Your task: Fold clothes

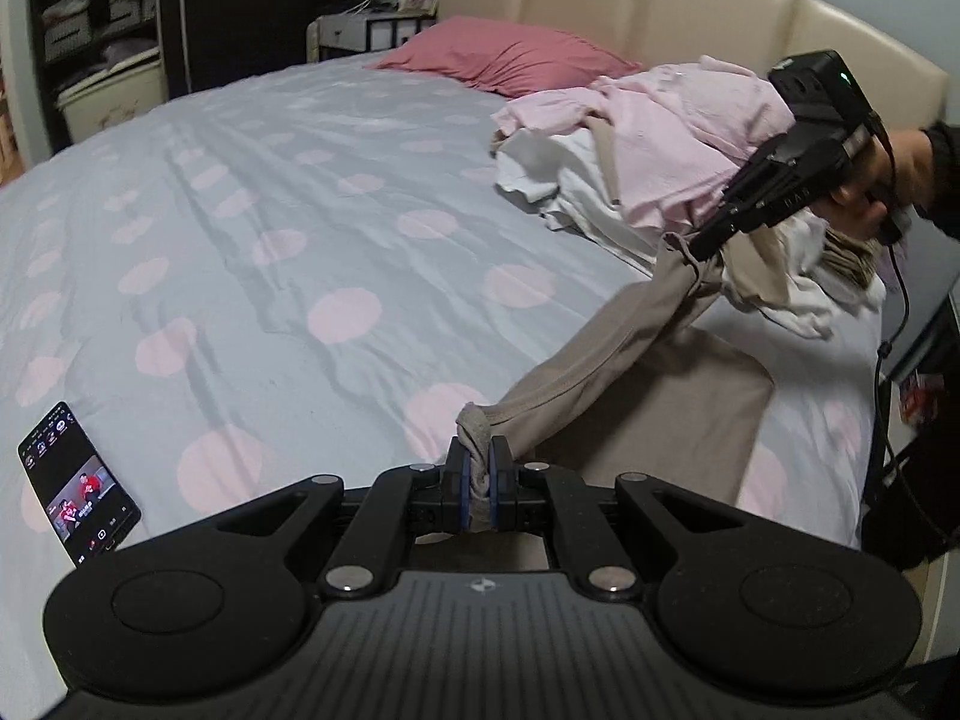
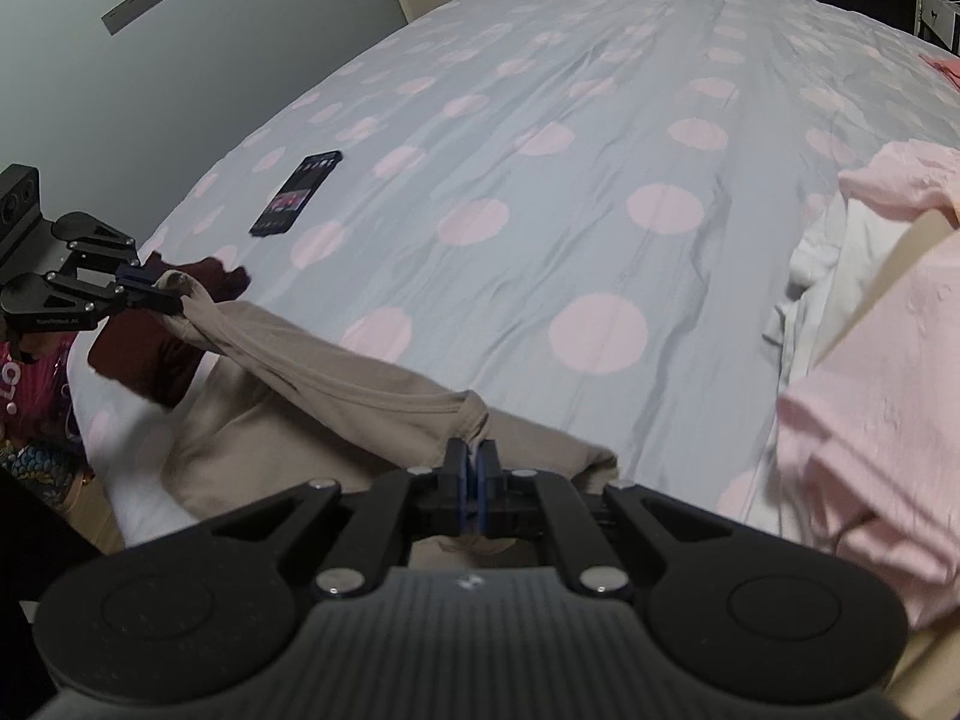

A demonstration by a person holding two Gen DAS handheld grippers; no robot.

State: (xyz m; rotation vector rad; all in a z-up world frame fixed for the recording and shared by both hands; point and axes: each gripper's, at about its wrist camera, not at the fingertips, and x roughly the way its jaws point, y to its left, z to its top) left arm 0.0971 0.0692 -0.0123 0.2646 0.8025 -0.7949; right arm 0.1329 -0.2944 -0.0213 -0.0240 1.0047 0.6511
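A beige garment (image 1: pixel 606 354) hangs stretched between both grippers above the bed's near edge; its lower part lies on the sheet (image 1: pixel 678 408). My left gripper (image 1: pixel 478 462) is shut on one bunched corner of it. My right gripper (image 2: pixel 471 462) is shut on the other corner of the garment (image 2: pixel 336 378). The right gripper also shows in the left wrist view (image 1: pixel 699 243), and the left gripper in the right wrist view (image 2: pixel 162 294). A pile of pink and white clothes (image 1: pixel 672 138) lies behind the garment; it also shows in the right wrist view (image 2: pixel 882 360).
The bed has a grey sheet with pink dots (image 1: pixel 288 228). A lit phone (image 1: pixel 78 483) lies on it, also in the right wrist view (image 2: pixel 295 192). A pink pillow (image 1: pixel 510 54) and cream headboard (image 1: pixel 660 6) are at the far end. A dark red garment (image 2: pixel 156 348) lies near the bed edge.
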